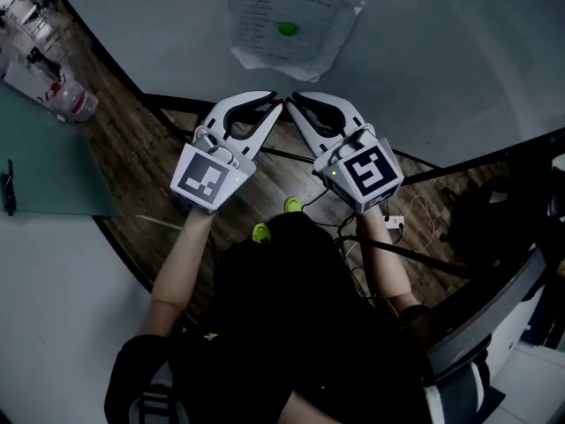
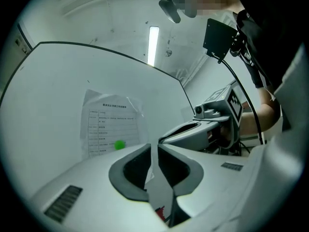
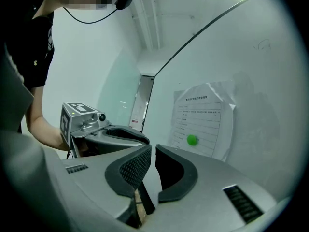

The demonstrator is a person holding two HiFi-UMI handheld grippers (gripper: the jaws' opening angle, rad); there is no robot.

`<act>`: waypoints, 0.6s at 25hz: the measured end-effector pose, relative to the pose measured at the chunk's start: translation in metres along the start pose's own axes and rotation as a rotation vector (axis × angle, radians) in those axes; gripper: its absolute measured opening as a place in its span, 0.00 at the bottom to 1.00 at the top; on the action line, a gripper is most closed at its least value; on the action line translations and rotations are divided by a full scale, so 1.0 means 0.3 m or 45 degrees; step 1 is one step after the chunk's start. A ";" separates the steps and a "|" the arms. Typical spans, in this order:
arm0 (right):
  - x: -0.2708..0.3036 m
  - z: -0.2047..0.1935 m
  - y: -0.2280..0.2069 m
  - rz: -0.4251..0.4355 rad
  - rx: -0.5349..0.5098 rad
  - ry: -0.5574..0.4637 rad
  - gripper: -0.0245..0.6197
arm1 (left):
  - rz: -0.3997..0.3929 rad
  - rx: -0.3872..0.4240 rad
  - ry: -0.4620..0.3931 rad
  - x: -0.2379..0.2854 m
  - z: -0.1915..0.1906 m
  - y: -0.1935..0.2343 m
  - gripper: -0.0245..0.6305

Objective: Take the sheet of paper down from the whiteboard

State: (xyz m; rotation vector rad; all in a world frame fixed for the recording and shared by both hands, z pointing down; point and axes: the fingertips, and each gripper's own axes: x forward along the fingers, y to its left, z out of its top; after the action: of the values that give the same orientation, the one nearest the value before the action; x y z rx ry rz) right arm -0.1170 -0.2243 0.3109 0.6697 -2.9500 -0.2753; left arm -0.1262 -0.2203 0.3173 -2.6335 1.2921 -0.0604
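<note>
On the whiteboard (image 1: 441, 60), the sheet (image 1: 274, 7) hangs long side upright.

sheet of paper (image 1: 275, 7) top cut off, print unreadable

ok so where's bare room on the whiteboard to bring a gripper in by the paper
Bare whiteboard lies right of the sheet of paper, another patch left of it, and a strip below its bottom edge. Crowded just under that strip, where the left gripper and right gripper sit nearly tip to tip.
</note>
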 end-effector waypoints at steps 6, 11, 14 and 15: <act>0.030 0.009 -0.067 -0.002 -0.005 0.017 0.11 | 0.048 0.041 0.006 0.054 0.009 0.062 0.15; 0.057 0.019 -0.109 -0.011 -0.016 0.020 0.13 | 0.070 0.063 0.015 0.083 0.011 0.114 0.18; 0.067 0.021 -0.134 -0.021 -0.021 0.025 0.14 | 0.062 0.068 0.012 0.107 0.011 0.130 0.19; 0.070 0.020 -0.143 -0.023 -0.024 0.028 0.14 | 0.061 0.074 0.011 0.116 0.010 0.135 0.19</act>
State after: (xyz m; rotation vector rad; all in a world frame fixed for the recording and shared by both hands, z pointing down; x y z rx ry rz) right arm -0.1189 -0.2705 0.2977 0.6934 -2.9184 -0.2949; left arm -0.1359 -0.2713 0.3042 -2.5554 1.3348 -0.1006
